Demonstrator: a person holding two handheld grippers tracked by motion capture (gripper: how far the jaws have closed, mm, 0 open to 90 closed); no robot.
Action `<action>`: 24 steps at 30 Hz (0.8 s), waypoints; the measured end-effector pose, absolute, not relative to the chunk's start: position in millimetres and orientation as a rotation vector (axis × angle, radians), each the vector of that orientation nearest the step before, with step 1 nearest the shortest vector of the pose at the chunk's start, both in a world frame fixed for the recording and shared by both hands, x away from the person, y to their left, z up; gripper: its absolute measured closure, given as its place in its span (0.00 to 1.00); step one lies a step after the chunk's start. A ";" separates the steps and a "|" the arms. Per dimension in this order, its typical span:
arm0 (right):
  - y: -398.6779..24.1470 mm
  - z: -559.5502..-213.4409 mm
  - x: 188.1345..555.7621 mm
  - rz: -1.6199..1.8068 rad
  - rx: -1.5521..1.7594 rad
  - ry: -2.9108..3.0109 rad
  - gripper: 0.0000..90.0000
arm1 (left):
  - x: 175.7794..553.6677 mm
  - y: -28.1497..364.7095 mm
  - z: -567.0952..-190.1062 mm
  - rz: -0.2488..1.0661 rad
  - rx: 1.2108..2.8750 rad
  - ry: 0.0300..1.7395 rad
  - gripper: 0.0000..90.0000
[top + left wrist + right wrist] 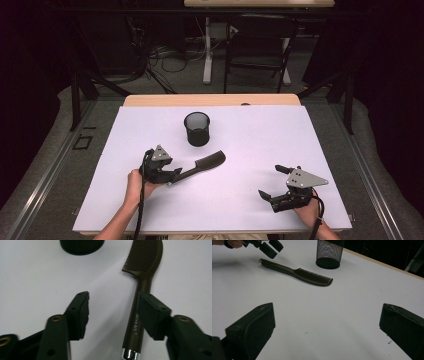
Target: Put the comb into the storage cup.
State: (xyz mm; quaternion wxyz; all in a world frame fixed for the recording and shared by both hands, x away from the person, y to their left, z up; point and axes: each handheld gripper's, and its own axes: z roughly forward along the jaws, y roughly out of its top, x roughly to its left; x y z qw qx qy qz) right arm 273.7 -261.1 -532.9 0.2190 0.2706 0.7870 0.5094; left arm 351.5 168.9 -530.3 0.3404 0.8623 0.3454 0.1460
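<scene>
A dark comb (202,165) lies flat on the white table (250,150) just left of centre in the high view, its teeth end pointing up-right toward a black mesh cup (197,128). The left gripper (172,176) sits over the handle end, jaws spread with the handle between them (one pad looks right against it, the other well clear). The right gripper (270,182), lower right, has its jaws wide apart over bare table.

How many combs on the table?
1. The comb lies flat on the white table, in front of the mesh cup, its handle between the open jaws of the left gripper. None visible inside the cup, though its bottom is hard to see.
</scene>
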 end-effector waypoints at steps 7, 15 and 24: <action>-261.5 -533.3 274.2 1.415 0.755 2.178 0.00 | 351.3 163.7 -522.7 0.398 2.276 0.851 0.19; -261.2 -533.3 274.9 1.415 0.761 2.181 0.00 | 352.4 153.0 -516.0 0.399 2.332 0.779 0.03; -261.6 -532.8 274.3 1.415 0.755 2.177 0.00 | 356.6 141.7 -505.0 0.399 2.391 0.745 0.00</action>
